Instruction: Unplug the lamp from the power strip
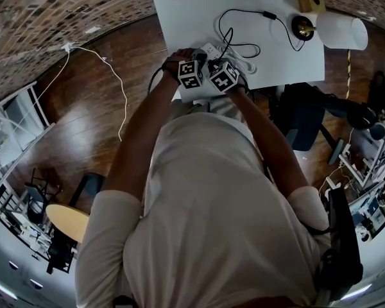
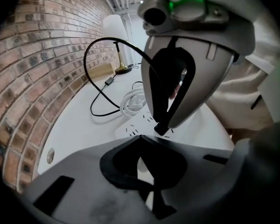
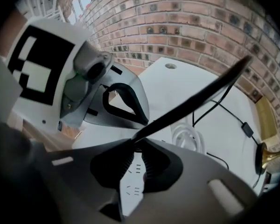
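The white power strip (image 1: 210,49) lies near the front edge of the white table (image 1: 192,11). In the left gripper view, my right gripper (image 2: 162,127) is shut on the lamp's black plug (image 2: 162,129), which stands at the strip's (image 2: 137,125) top face. Whether its prongs are still in I cannot tell. The black cable (image 3: 196,94) rises from between the right gripper's (image 3: 136,141) pads. It runs past an inline switch (image 1: 269,15) to the brass lamp base (image 1: 301,25). My left gripper (image 2: 149,190) is shut with nothing in it, just over the strip beside the right one.
The lamp's white shade (image 1: 341,31) hangs over the table's right edge. A coiled white cord (image 2: 133,101) lies on the table past the strip. A brick wall (image 2: 32,69) runs along the table's far side. A chair (image 1: 308,120) stands to the right on the wood floor.
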Tool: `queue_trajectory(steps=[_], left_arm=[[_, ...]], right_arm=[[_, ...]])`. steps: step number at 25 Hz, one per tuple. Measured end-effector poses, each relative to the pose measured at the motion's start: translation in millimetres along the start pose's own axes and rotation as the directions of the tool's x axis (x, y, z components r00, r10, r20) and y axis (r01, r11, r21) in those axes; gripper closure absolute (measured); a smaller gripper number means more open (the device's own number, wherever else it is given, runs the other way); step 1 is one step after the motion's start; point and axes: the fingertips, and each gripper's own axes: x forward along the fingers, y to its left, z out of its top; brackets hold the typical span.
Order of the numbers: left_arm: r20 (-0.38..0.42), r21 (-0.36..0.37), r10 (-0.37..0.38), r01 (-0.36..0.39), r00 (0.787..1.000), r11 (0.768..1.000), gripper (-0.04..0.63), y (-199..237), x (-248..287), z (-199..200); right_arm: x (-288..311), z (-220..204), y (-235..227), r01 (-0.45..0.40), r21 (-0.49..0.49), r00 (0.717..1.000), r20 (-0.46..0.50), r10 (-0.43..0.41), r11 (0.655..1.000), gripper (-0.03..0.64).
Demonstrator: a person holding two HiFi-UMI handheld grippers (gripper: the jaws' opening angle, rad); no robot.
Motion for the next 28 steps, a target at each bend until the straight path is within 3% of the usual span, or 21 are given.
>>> queue_trajectory(steps=[3,6,11,18,23,25,28], left_arm=[[-0.005,0.000,0.008,-0.008,1.000,1.000,0.606,1,1,-2],[0.002,-0.027,0.006,-0.006,1.000,1.000,0.606,1,4,-5],[-0.016,0.039,-0.019,0.019,1.000,0.999,0.604,-3,5,-3],[-0.022,0.015,-0.002,0.003,1.000,1.000,0.606,-2,3,-3],[-0.020,0.017,-0.025,0.025,0.999,1.000,0.604,-3,5,-3],[-0.026,0.033,-0.036,0.036,0.999,0.999,0.604,-3,5,-4],[-0.033,0.012,-0.032,0.032,0.999,0.999,0.604,-6,7,-7]], right_arm=[[1,2,-1,-0.010,0.019,1.000,-0.018,0.011,1.000,0.569],[-3,2,0,0.001,0.014,0.997,0.075,-0.002,1.000,0.568],[-6,-4,2,0.054,-0.008,0.977,0.205,-0.051,0.999,0.568],[-1,-1,-1,-0.032,0.070,0.999,0.003,0.032,0.997,0.569],[-28,20,-7,-0.011,0.119,0.991,0.136,-0.005,0.993,0.569],[-34,18,-9,0.024,0.085,0.994,0.105,-0.033,0.996,0.569],[-30,-2,-8,-0.008,0.107,0.997,0.073,0.000,0.994,0.568]])
